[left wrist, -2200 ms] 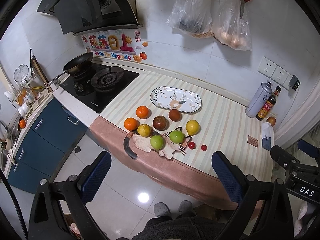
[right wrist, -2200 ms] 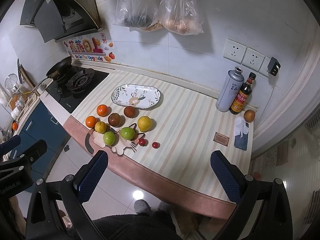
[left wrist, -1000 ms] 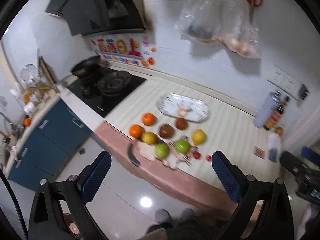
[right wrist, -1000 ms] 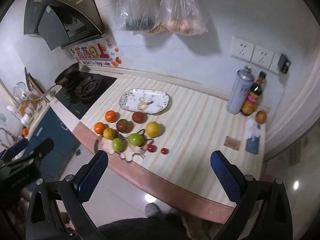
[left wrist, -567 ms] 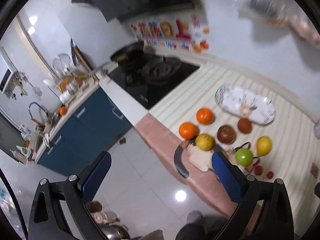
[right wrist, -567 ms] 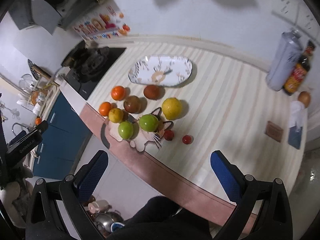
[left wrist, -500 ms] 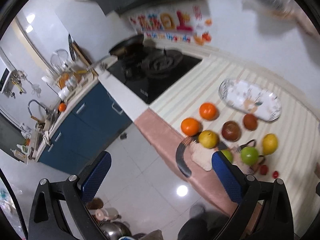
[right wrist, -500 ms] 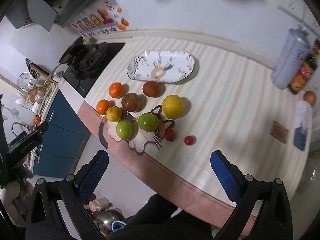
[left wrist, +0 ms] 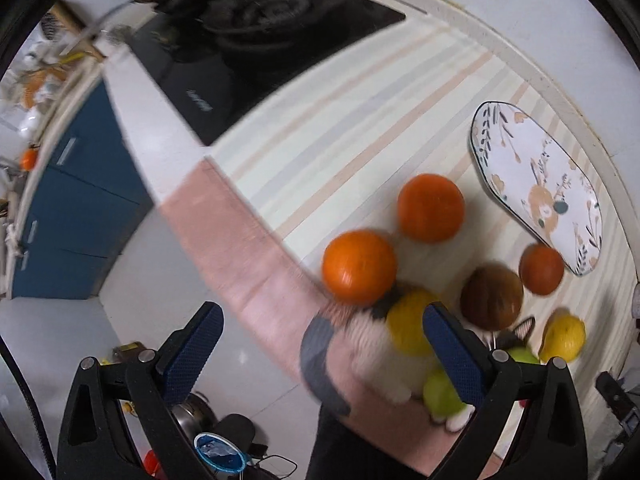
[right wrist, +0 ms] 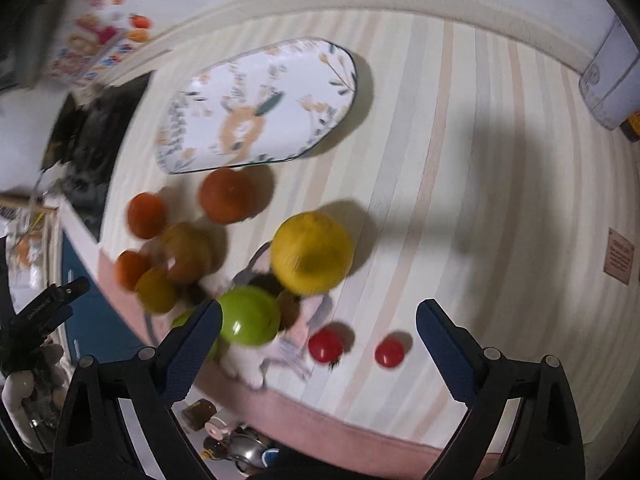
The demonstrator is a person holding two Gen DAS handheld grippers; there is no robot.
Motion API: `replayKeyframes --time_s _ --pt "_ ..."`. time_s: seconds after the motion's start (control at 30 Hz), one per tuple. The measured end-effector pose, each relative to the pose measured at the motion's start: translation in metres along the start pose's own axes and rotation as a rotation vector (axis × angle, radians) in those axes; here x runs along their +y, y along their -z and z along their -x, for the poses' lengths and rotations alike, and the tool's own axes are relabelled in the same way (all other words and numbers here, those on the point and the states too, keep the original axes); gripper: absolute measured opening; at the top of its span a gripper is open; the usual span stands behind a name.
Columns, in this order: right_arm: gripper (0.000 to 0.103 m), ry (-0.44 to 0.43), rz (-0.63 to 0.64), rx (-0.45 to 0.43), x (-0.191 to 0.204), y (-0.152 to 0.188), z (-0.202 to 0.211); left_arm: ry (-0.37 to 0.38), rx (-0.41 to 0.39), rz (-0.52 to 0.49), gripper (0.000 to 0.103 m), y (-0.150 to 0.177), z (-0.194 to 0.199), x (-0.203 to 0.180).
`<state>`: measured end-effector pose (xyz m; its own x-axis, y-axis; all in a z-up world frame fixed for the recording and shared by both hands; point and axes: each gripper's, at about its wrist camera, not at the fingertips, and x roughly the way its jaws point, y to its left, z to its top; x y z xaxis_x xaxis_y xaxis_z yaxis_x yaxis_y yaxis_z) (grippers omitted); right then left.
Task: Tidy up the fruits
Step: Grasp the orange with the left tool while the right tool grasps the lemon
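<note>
Your left gripper [left wrist: 320,344]: jaws wide open, empty | your right gripper [right wrist: 318,338]: same | fruits loose on counter [right wrist: 460,200] | nearest orange [left wrist: 359,267] at 1 o'clock of left jaws | plate [right wrist: 256,108] at 12, empty

Blurred by motion throughout. Green apple [left wrist: 440,394] half hidden behind the left tool's right finger [left wrist: 452,354]; second one [right wrist: 188,320] nearly hidden behind the right tool's left finger [right wrist: 192,350]. Silver can [right wrist: 612,76] cut by the edge.
</note>
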<state>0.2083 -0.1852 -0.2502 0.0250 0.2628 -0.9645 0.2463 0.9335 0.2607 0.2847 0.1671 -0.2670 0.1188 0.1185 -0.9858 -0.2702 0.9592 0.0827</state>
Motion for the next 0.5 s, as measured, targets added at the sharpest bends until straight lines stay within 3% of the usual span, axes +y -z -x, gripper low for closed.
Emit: replayKeyframes --time_s 0.17,0.37,0.4,0.47,0.5 --pt "0.092 0.036 -0.043 0.043 0.005 -0.013 -0.027 0.042 0.096 -0.06 0.102 -0.03 -0.049 -0.009" --pt "0.089 0.031 -0.085 0.083 0.011 -0.027 -0.047 0.064 0.17 -0.135 0.101 -0.029 -0.078 -0.023" --pt "0.089 0.032 -0.084 0.088 0.013 -0.028 -0.049 0.07 0.18 -0.148 0.097 -0.026 -0.082 -0.025" --pt "0.086 0.041 -0.085 0.098 0.016 -0.031 -0.055 0.081 0.198 -0.155 0.068 -0.023 -0.087 -0.027" --pt "0.084 0.045 -0.084 0.105 0.016 -0.031 -0.057 0.102 0.215 -0.152 0.065 -0.02 -0.092 -0.027"
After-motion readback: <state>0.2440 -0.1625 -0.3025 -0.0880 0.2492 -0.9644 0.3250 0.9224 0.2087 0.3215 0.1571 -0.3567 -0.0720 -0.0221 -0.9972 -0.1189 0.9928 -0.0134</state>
